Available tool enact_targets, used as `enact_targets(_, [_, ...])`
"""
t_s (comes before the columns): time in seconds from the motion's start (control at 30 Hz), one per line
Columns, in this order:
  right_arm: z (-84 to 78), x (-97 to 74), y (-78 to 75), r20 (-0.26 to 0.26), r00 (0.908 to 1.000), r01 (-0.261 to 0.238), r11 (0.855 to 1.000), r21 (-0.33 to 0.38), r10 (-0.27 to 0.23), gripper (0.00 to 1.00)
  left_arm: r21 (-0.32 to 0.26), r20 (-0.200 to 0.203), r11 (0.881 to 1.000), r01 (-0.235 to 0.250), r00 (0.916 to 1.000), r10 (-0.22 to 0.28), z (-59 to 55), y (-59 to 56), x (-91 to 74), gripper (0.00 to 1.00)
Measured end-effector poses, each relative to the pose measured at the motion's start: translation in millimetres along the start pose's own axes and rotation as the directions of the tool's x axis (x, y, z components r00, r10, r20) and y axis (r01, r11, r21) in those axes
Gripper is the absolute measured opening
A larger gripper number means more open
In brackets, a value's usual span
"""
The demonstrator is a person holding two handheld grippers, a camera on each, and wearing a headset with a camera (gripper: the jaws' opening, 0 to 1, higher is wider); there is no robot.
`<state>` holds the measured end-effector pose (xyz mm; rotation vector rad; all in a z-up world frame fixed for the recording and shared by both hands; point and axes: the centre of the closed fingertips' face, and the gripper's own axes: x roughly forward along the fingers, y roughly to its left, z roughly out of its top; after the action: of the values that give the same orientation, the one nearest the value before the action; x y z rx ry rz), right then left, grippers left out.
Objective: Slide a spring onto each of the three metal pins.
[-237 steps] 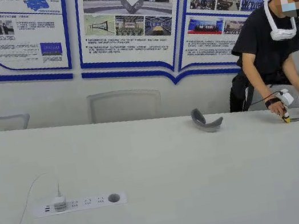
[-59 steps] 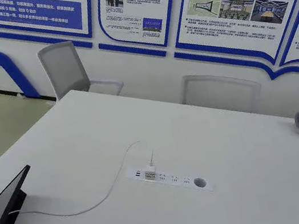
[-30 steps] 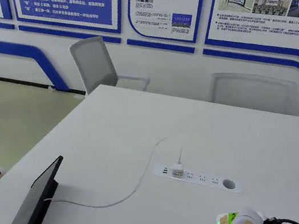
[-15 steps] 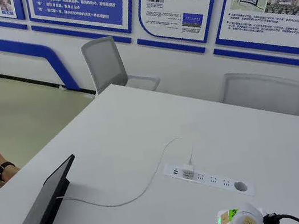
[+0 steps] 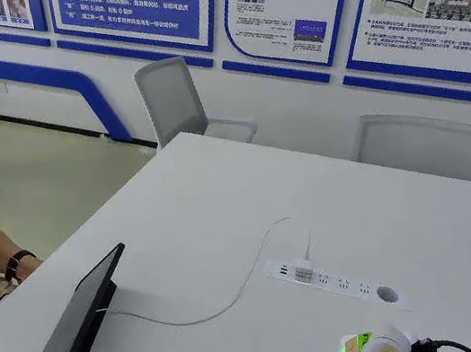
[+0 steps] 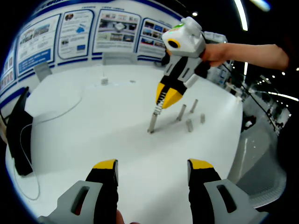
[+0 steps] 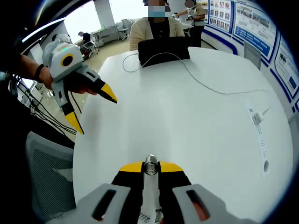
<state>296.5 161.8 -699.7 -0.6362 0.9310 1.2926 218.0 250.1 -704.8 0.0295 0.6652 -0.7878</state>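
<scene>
White table (image 5: 221, 197), grey chairs (image 5: 172, 100), blue-trimmed poster wall (image 5: 289, 66).

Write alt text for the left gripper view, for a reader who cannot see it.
The right gripper holds a spring at the top of a metal pin on a white table. Other pins stand beside it. The left gripper is open below.

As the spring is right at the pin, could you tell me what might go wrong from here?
The right claw holds the spring at the top of a slim pin; an off-axis push might tip it. The left claw hangs open, apart, steadying nothing. Neighbouring pins stand close and could get knocked.
</scene>
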Motion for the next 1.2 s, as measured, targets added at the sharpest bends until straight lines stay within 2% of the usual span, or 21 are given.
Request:
enact_targets(0.53, [3.9,11.4,1.7,-0.021,0.9997,-0.009,0.999,-0.038,0.009,0.13,-0.005,-0.002,1.000,0.001,1.0000,-0.001,-2.1,-0.5,1.2,0.61])
enact_targets(1.2, [-2.2,26.7,3.2,-0.063,0.9979,-0.021,0.995,-0.100,0.015,0.13,-0.014,0.005,1.000,0.000,1.0000,0.001,-2.2,-1.6,2.2,0.61])
